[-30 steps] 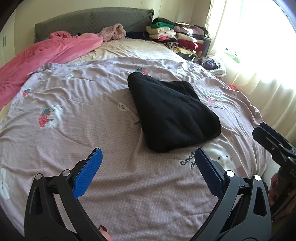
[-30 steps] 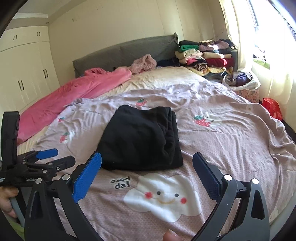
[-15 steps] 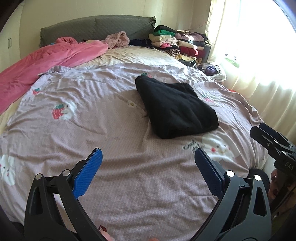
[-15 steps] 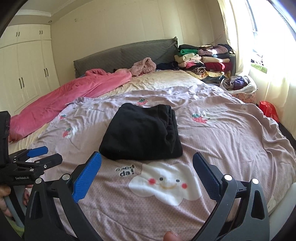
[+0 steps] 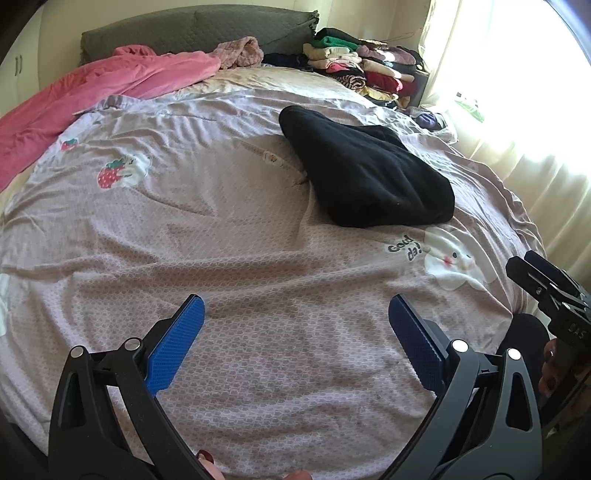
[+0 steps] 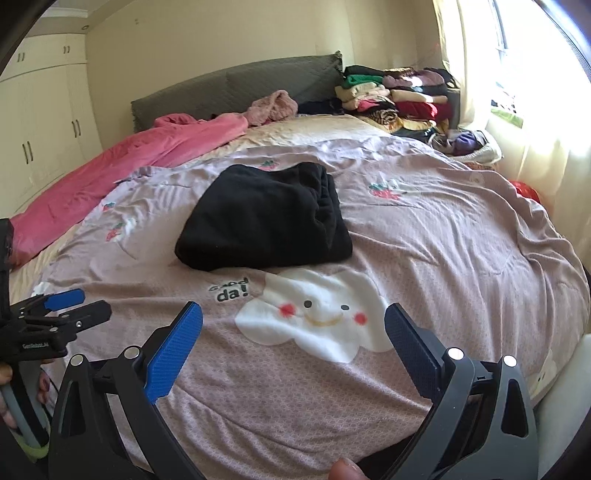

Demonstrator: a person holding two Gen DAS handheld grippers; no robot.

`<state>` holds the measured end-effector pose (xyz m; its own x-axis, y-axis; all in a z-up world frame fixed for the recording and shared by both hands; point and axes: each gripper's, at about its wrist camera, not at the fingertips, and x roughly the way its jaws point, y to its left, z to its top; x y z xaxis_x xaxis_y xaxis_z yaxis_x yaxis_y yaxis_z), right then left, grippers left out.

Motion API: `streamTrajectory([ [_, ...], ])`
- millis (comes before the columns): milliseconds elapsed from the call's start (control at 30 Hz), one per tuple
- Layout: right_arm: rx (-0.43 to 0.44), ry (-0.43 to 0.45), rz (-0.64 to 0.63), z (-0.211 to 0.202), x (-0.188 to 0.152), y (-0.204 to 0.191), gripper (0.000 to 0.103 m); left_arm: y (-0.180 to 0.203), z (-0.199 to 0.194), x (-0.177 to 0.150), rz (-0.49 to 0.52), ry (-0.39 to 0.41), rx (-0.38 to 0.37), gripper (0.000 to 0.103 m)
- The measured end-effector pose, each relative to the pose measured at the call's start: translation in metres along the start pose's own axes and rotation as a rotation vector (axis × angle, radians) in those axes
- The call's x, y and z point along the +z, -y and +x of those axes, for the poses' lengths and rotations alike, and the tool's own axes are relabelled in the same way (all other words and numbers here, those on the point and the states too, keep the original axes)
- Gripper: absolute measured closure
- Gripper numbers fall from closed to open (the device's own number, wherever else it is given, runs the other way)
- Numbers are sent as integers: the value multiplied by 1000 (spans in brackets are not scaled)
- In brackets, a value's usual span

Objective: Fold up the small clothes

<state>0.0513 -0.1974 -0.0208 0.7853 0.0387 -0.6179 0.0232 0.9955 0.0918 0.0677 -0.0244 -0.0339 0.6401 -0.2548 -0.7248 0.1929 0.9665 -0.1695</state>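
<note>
- Here the black garment (image 5: 365,173) (image 6: 266,218) lies folded into a thick, roughly square bundle on the lilac bedspread (image 5: 221,240) (image 6: 443,236), near the middle of the bed and just beyond the printed white cloud (image 6: 314,314).
- The left gripper (image 5: 295,332) hangs over bare bedspread near the foot of the bed, well short of the bundle, its blue-padded jaws spread wide and holding nothing.
- The right gripper (image 6: 293,334) sits over the cloud print, jaws likewise spread and empty.
- Farther off, a pink blanket (image 5: 92,88) (image 6: 129,162) lies along the left side.
- A stack of folded clothes (image 5: 362,70) (image 6: 399,99) stands beside the grey headboard (image 5: 192,29) (image 6: 236,92).
</note>
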Motion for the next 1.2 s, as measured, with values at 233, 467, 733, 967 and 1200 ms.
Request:
streamTrajectory([
  [233,-15,7,-18,-3,2,-4,5,-6,-1,1,-12,0,6,10],
  [467,-15,-13,-13,0,0,-5,5,-6,-2,0,-14,-4,16,10],
  [733,-17,-18,-13,2,0,-7,5,-7,-4,1,-6,-5,27,10],
  [967,-17,-19,-13,2,0,-7,5,-7,-6,2,-7,-7,38,10],
  [1200,-17,-20,-13,2,0,-7,5,-8,-6,2,-7,-8,40,10],
])
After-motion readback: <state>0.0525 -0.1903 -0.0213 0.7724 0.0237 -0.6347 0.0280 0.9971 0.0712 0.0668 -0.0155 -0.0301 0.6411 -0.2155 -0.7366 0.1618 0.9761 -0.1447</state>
